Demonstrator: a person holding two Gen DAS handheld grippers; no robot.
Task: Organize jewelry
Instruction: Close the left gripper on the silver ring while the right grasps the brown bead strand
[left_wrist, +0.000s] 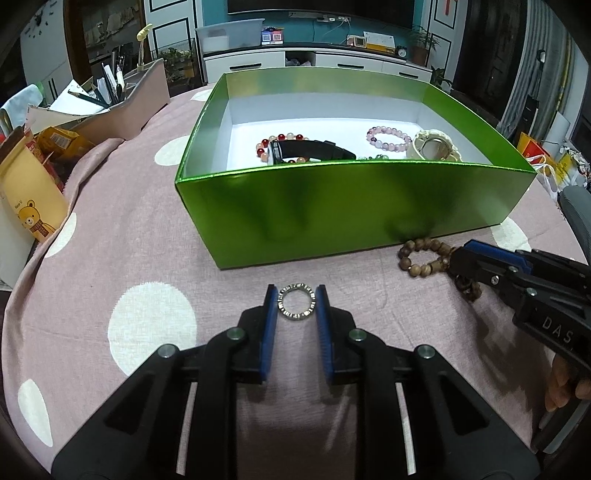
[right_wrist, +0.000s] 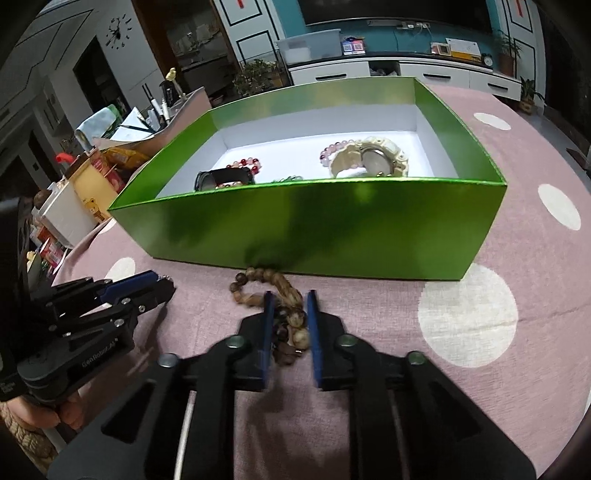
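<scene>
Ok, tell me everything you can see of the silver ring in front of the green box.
The silver ring is a small round band, metallic, its face set with a row of tiny pale stones or facets. It lies flat on the pink dotted tablecloth, just short of the green box. The left gripper is shut on it, its blue pads pressing both sides.

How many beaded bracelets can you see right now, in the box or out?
3, perhaps more. The red-and-orange bracelet lies in the green box under a black watch; the pink bracelet beside a cream watch; the wooden bracelet on the tablecloth, in the right gripper. Green beads peek over the wall.
</scene>
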